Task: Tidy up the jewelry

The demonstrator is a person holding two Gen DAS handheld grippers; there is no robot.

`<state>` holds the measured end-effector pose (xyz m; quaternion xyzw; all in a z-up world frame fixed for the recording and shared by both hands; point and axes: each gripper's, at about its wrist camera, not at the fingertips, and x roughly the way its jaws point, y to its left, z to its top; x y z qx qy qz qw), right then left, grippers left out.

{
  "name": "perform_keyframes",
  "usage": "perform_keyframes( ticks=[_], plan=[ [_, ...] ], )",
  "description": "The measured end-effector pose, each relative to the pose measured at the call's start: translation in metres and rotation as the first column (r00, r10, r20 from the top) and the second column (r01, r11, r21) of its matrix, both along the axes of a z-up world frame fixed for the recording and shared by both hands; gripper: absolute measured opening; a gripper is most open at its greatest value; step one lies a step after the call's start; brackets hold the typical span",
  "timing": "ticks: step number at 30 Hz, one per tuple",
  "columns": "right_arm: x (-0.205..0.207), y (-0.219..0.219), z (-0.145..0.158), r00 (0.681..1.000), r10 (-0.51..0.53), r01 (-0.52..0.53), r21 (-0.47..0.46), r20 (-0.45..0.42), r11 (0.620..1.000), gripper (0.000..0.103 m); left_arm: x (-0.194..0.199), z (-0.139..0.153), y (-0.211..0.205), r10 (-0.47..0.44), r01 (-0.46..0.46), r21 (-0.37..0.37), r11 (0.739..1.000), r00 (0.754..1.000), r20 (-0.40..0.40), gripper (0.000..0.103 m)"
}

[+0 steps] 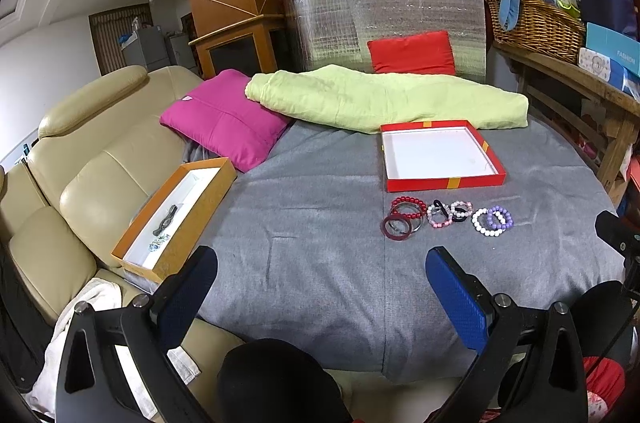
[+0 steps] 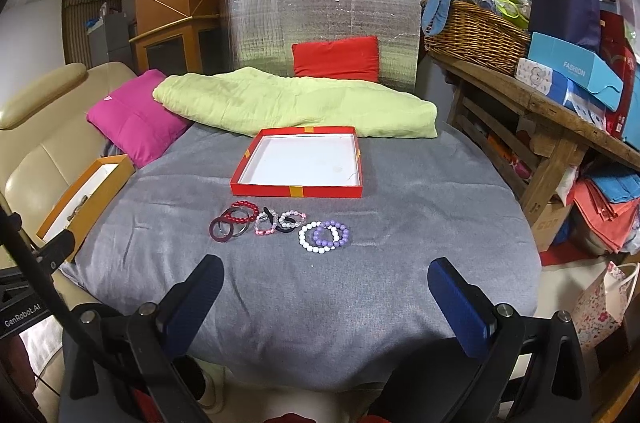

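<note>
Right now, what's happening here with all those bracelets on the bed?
A person holds a gripper in each hand, sorting jewelry. Both the left gripper and the right gripper hang open above the grey blanket, holding nothing. A cluster of bracelets lies loose in front of an empty red box. An orange box to the left already holds a couple of pieces. None of the loose bracelets is being touched.

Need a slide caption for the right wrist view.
Open hand-held gripper hovers before bracelets and empty red box on grey blanket.
</note>
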<state>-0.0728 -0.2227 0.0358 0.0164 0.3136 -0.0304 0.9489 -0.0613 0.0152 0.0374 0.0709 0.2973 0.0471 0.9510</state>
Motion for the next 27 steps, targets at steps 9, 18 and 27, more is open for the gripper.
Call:
perform_keyframes(
  ticks=[9,18,27],
  plan=[
    [0.000,0.000,-0.001,1.000,0.000,0.000,0.017,-0.002,1.000,0.103,0.000,-0.001,0.000,-0.001,0.001,0.000,1.000,1.000,-0.001,0.103],
    [0.010,0.001,-0.006,1.000,0.004,-0.004,0.021,-0.024,1.000,0.103,0.011,-0.007,-0.001,0.003,-0.003,0.003,1.000,1.000,-0.024,0.103],
    [0.051,-0.027,-0.047,0.994,0.039,-0.029,0.100,-0.100,0.995,0.103,0.070,-0.053,0.000,-0.064,0.055,-0.064,0.996,0.984,-0.164,0.103]
  ],
)
